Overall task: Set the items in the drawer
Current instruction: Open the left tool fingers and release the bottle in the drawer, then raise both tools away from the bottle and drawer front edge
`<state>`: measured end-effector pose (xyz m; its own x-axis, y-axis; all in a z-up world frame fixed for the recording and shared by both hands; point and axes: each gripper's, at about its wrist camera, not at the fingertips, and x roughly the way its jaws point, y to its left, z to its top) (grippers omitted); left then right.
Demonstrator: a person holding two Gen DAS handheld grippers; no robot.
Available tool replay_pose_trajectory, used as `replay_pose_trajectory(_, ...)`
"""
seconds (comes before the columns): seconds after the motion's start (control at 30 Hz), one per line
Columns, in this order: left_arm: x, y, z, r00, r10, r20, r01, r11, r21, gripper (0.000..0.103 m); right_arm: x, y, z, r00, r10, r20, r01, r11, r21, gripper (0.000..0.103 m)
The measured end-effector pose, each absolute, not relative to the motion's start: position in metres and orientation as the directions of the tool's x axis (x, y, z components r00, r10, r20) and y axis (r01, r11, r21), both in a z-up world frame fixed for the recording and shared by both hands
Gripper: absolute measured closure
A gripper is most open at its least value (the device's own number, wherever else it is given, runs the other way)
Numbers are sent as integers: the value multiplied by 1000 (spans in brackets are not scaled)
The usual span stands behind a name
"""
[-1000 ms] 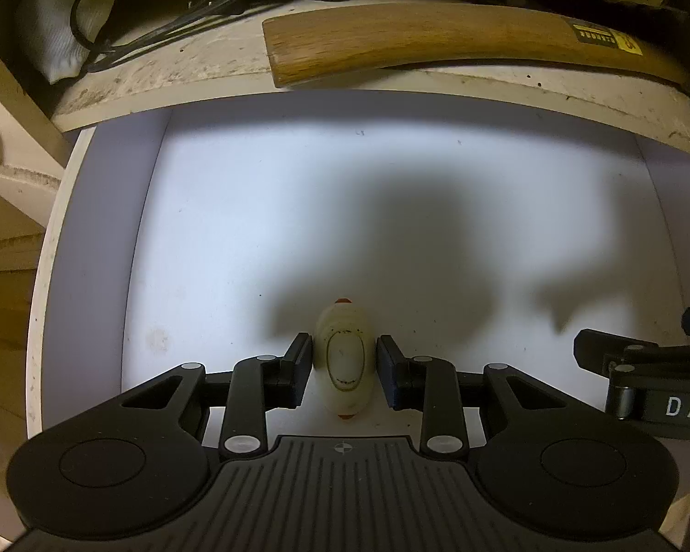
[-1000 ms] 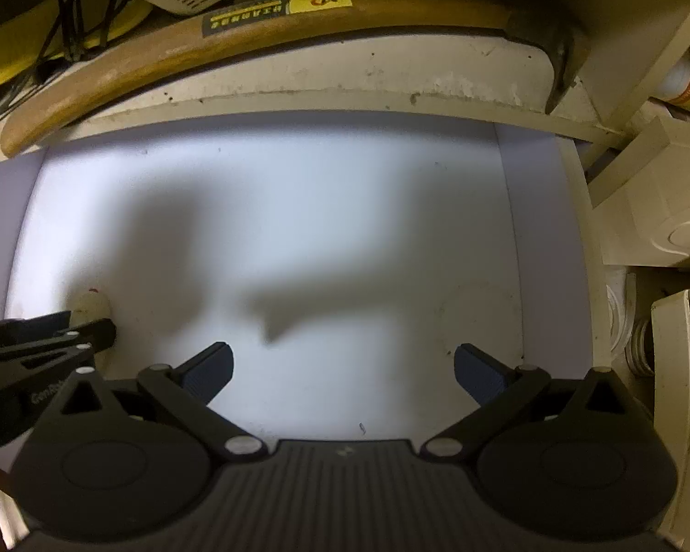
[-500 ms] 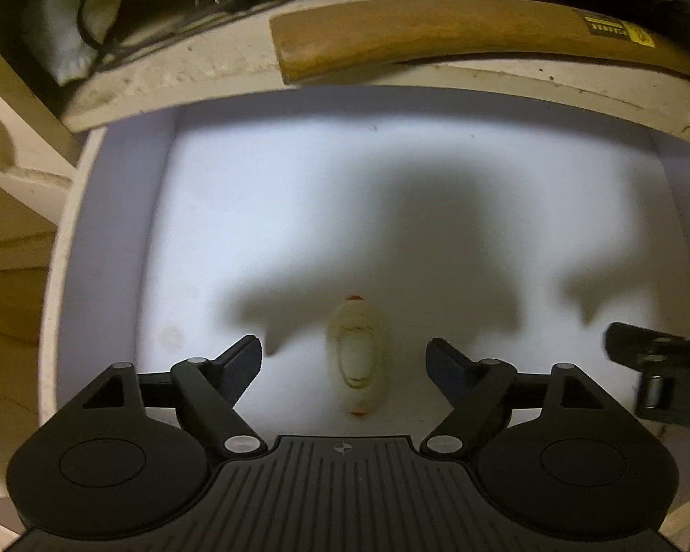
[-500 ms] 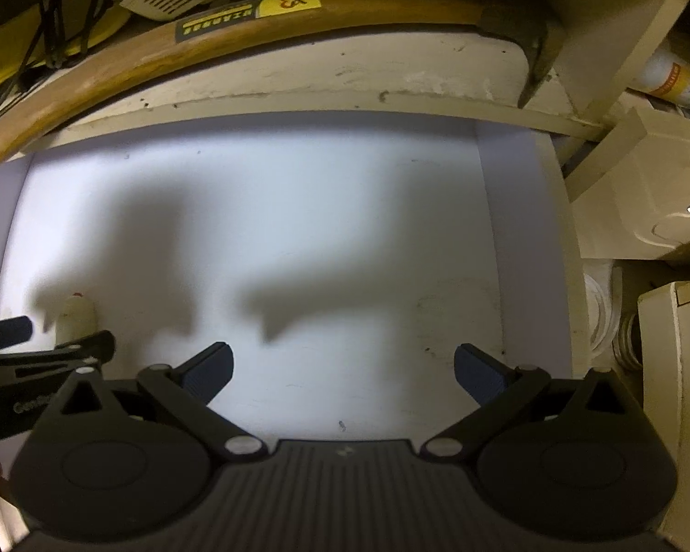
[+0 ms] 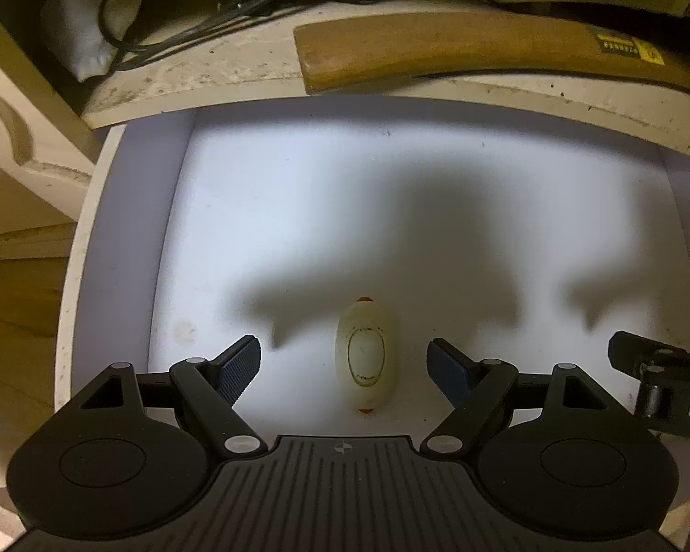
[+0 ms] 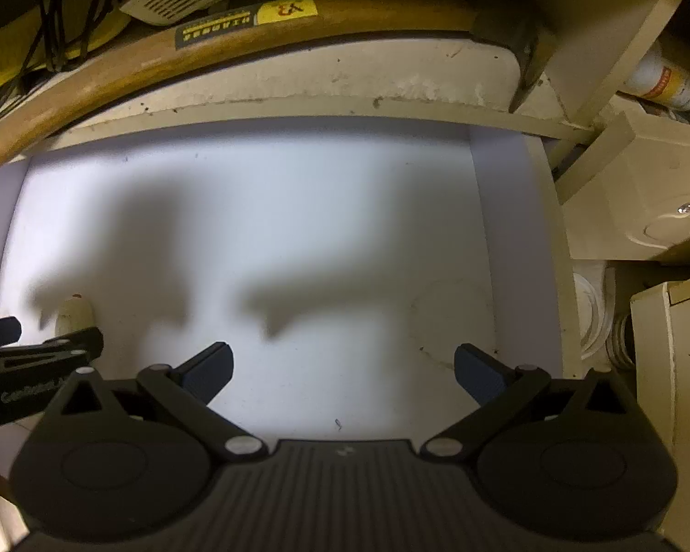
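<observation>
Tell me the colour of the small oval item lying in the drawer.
Cream oval item with orange tips at both ends; clearest in the left wrist view.

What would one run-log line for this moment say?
left gripper: open | cream oval item: lying on drawer floor, apart from fingers | right gripper: open, empty

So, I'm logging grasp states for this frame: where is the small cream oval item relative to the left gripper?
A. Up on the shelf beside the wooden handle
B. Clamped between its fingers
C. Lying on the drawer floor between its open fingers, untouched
C: the cream oval item lies on the white drawer floor, with gaps to both fingers of the open left gripper.
</observation>
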<state>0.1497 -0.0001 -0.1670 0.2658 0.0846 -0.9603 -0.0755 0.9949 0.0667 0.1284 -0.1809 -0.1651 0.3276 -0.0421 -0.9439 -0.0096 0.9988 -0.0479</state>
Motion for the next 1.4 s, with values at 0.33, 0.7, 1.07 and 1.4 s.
replay_pose_trajectory(0.33,134,5,-130,339,63,-939,-98,995,32,23,118,-184,-140,369,-30,-929,4,1000,-30,1)
replay_pose_trajectory(0.7,106,6,-88,405,46,-913,-93,996,9,23,100,-183,-109,420,-12,-908,-14,1000,-20,1)
replay_pose_trajectory(1.07,72,8,-50,483,26,-875,-84,996,-17,23,65,-182,-71,494,31,-869,-31,999,18,1)
replay_pose_trajectory(1.4,61,9,-36,509,12,-860,-87,996,-38,23,53,-180,-67,490,48,-870,-44,999,30,1)
